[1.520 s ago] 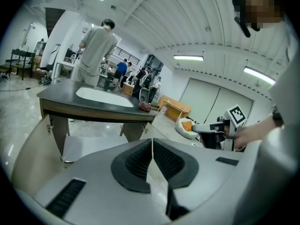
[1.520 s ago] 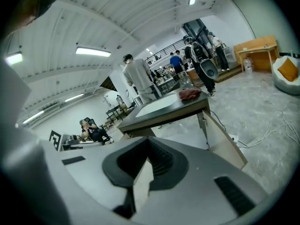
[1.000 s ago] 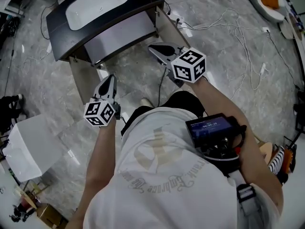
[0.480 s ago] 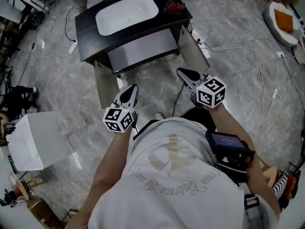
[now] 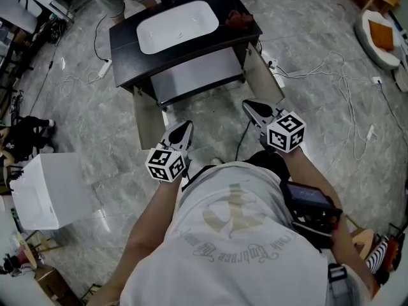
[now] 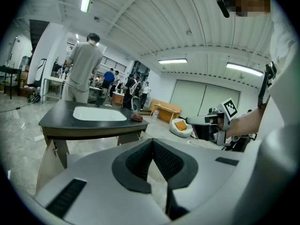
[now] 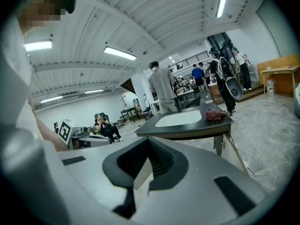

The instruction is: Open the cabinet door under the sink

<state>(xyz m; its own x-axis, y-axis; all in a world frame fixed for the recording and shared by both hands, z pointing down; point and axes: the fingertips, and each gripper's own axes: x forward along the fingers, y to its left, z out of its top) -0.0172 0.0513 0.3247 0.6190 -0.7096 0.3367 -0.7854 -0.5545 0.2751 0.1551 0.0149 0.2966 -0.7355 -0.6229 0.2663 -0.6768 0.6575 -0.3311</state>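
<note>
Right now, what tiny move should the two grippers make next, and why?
I'd probably just back both grippers away a little. Under the sink, the left door and right door already stand swung wide open. The left gripper and right gripper have their jaws shut on nothing, clear of the doors.

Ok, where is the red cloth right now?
In the head view the red cloth lies on the dark countertop, near its right end in the picture, just right of the white sink basin.
</note>
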